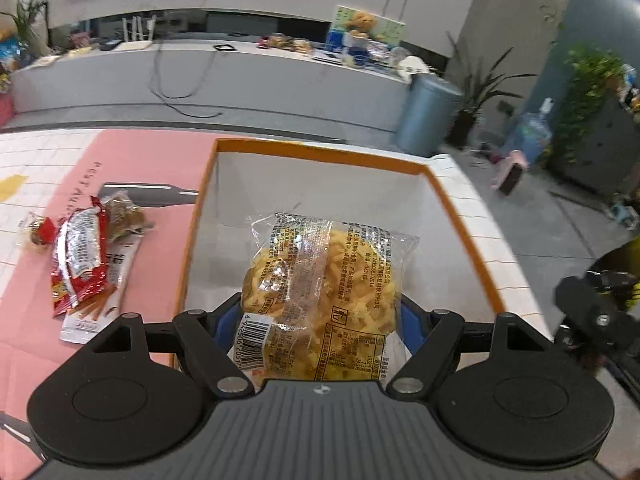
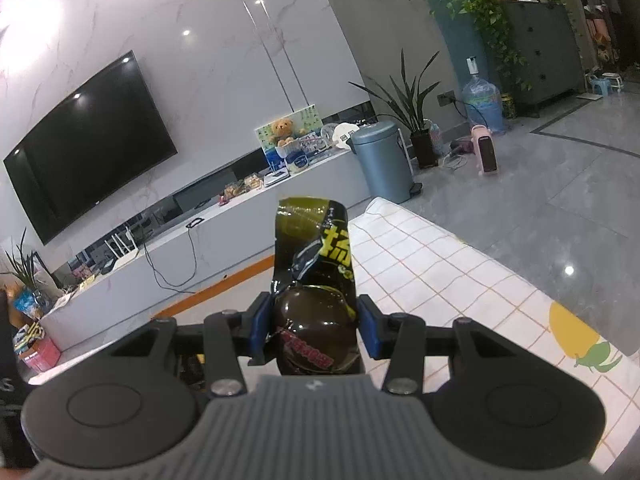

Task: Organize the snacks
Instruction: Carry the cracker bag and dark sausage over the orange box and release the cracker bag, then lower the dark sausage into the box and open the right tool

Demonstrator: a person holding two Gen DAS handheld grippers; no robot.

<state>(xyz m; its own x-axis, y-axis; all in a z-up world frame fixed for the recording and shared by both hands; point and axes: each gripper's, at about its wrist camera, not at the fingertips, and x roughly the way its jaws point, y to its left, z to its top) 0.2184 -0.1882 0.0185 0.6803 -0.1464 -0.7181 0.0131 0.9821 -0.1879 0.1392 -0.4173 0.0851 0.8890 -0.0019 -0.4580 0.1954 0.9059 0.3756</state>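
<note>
Left tongs (image 1: 320, 316): jaws stand wide, clamped on a clear packet of yellow noodle snack (image 1: 320, 288); both blue pads press its sides. The packet hangs over the interior of an orange-rimmed white box (image 1: 472, 240), barcode end nearest the camera. The box interior visible around the packet is bare white.

Right tongs (image 2: 316, 328): jaws narrow, gripping a dark packet with yellow print (image 2: 314, 280), which rises upright between the pads above the tabletop (image 2: 440, 272). An orange strip (image 2: 224, 284) of the box rim shows just left of the packet. These tongs also appear as a dark shape at the right edge of the left wrist view.

Left of the box, on a pink mat (image 1: 152, 168), lie loose items together: a red-and-silver sachet (image 1: 78, 256), a long white packet (image 1: 104, 300) partly beneath it, and a small brownish wrapped snack (image 1: 124, 216) touching them.

Beyond the tabletop: a white-checked cloth edge, grey floor, a blue-grey bin (image 2: 386, 160), a low white cabinet, a wall-mounted television (image 2: 88, 140) and a water jug (image 2: 482, 104).
</note>
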